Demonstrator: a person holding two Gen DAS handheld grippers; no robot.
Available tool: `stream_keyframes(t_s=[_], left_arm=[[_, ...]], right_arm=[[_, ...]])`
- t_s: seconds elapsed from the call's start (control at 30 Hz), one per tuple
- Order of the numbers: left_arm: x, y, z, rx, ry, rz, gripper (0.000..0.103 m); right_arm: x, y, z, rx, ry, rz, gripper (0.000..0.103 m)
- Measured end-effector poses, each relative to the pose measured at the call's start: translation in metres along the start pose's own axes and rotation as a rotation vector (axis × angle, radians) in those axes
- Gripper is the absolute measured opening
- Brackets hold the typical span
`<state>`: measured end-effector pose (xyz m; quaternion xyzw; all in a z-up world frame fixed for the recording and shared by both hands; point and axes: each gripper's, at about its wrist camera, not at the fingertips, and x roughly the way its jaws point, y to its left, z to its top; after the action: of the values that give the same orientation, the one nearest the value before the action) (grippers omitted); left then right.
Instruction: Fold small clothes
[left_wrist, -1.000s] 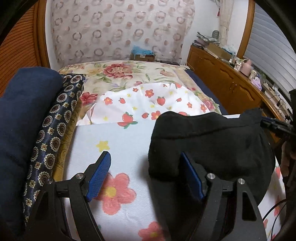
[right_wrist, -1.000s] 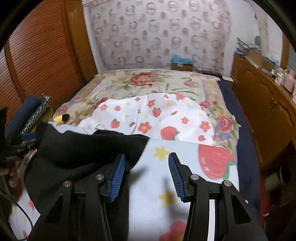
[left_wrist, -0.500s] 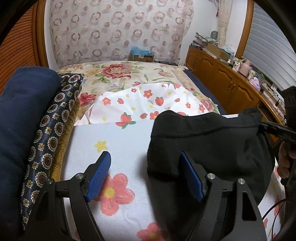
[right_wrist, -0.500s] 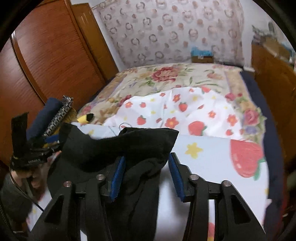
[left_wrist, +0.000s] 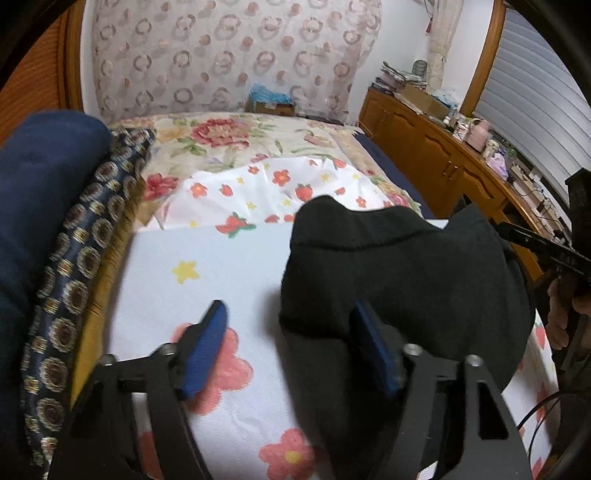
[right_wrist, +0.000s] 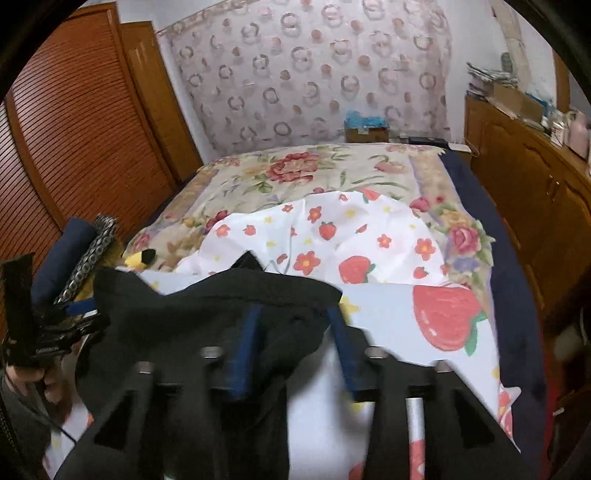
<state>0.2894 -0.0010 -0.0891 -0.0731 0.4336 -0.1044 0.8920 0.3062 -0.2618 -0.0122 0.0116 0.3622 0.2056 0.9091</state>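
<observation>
Left wrist view: the left gripper hangs over a floral sheet spread on the bed, its jaws closing with a wide gap between them. The black garment lies to the right of that gap; its near left edge drapes over the right-hand blue pad, while the left-hand pad stands on bare sheet, apart from the cloth. Nothing is pinched. At the right margin a hand carries the other tool.

Right wrist view: the right gripper has its jaws opening, with a bunched fold of the same garment lying between the pads. Blur hides whether either pad presses on the cloth; the grip reads as released. From here the garment stretches away to the left, toward the left gripper at the far edge.

The garment's long axis thus runs across the bed from one tool to the other, each tool at one end. The right gripper is judged the nearer, since cloth already sits inside its gap; the left would need to shift rightward to take in an edge. Rolled blue and patterned fabrics lie beside the sheet, clear of the work.
</observation>
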Motion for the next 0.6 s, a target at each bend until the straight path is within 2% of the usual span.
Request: stream_keyframes(t_s=[0.07, 0.17, 0.3, 0.47, 0.5, 0.57, 0.6], left_arm=[[0.002, 0.0, 0.0, -0.003, 0.009, -0.016, 0.059], [0.005, -0.003, -0.001, -0.001, 0.025, -0.034, 0.052], [0.007, -0.005, -0.003, 0.005, 0.032, -0.044, 0.051], [0.007, -0.008, -0.004, 0.015, 0.036, -0.056, 0.049], [0.008, -0.009, -0.005, 0.017, 0.038, -0.069, 0.04], [0.009, -0.01, -0.005, 0.017, 0.044, -0.091, 0.032], [0.01, -0.01, -0.005, 0.012, 0.05, -0.109, 0.024]], right_arm=[[0.0, 0.008, 0.0, -0.023, 0.015, 0.017, 0.064], [0.006, 0.011, -0.004, -0.038, 0.055, 0.039, 0.07], [0.022, 0.008, -0.004, -0.03, 0.113, 0.041, 0.072], [0.032, 0.005, 0.0, 0.015, 0.158, 0.106, 0.072], [0.033, 0.004, 0.001, 0.02, 0.155, 0.112, 0.072], [0.033, 0.004, 0.0, 0.007, 0.156, 0.123, 0.071], [0.034, 0.004, 0.0, 0.008, 0.156, 0.137, 0.068]])
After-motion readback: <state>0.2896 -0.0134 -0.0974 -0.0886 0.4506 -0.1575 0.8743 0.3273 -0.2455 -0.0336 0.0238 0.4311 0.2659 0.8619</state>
